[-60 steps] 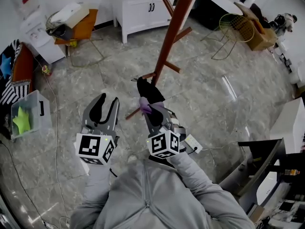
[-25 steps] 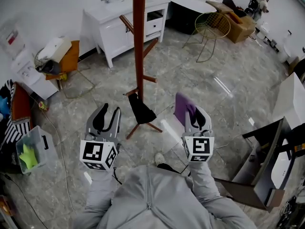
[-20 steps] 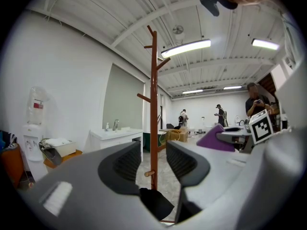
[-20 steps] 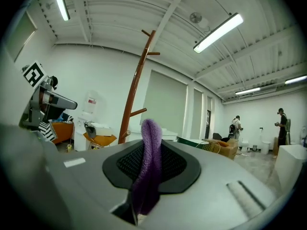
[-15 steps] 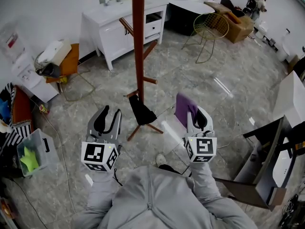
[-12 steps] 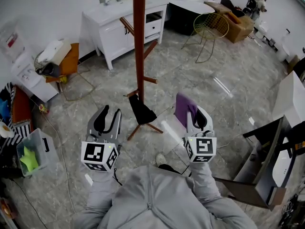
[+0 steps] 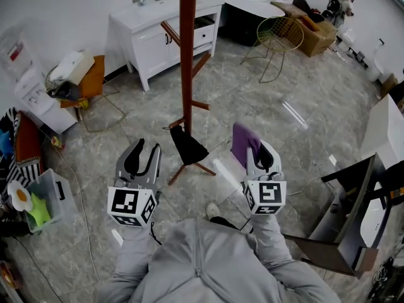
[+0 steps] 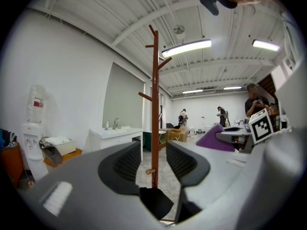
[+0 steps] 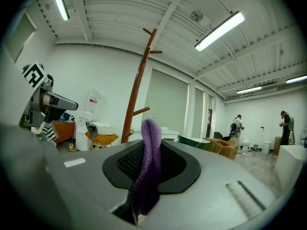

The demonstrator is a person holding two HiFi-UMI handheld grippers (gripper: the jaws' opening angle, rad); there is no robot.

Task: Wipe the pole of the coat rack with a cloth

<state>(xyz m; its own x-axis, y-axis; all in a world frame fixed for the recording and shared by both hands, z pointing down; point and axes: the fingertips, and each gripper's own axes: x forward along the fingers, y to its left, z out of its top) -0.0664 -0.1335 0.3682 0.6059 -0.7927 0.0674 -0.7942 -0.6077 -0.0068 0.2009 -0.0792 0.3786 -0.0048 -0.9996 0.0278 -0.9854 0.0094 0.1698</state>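
Meanwhile, right tool (image 9: pixel 149 150) pinches cloth (image 7: pixel 241 144); bin (image 7: pixel 57 182) perhaps holds toys (image 7: pixel 36 211)

The coat rack (image 7: pixel 186 55) is a reddish-brown wooden pole standing upright on the floor, with angled pegs and short splayed legs. The purple cloth (image 7: pixel 243 145) stands folded in the right gripper's (image 7: pixel 257 153) closed jaws, right of the rack's base and clear of its pole.

head view looks steeply down; both gripper views look forward from low (all share the coat rack (image 7: pixel 186 55)).
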